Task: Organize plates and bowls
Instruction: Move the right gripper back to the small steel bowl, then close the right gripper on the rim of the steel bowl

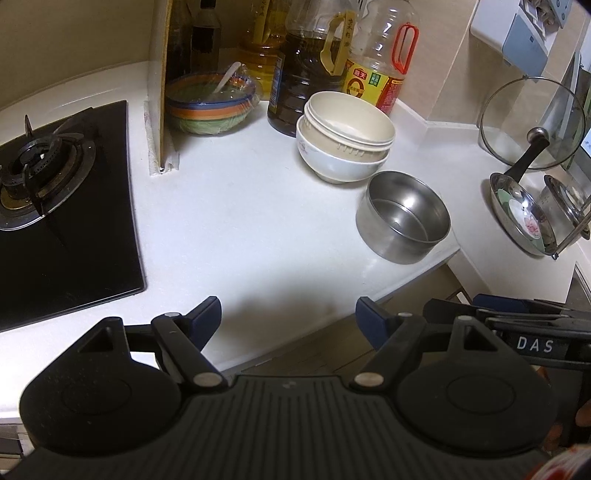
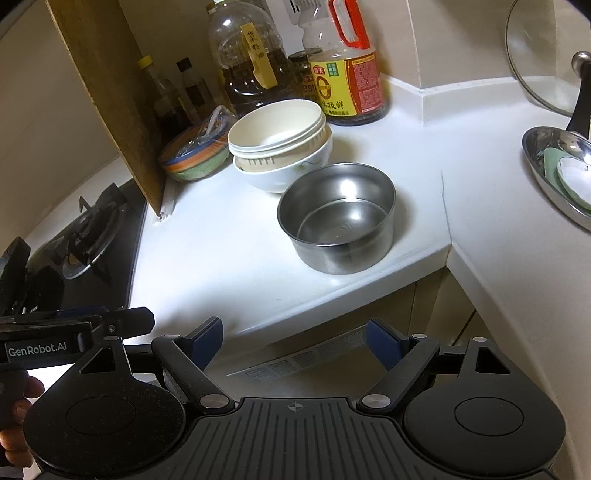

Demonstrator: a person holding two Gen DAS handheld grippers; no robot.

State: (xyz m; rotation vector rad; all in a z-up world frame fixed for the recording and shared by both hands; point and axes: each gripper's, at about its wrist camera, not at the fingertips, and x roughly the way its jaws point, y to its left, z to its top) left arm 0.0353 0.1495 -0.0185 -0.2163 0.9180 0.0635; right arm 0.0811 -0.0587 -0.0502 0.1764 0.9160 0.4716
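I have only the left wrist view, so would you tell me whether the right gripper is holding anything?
Observer: No, the right gripper is open, with nothing between its jaws, short of the counter edge.
Operator: Thank you; is anything tucked behind the stacked bowls?
Observer: Yes, a small dark jar stands between the oil bottle and the soy sauce bottle.

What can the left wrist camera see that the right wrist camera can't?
Only the left view shows the whole gas burner and the white box on the wall. Only the right view shows the vent grille below the counter. Both show the steel bowl, the stacked pale bowls, the striped bowl, the sauce bottles and the glass lid.
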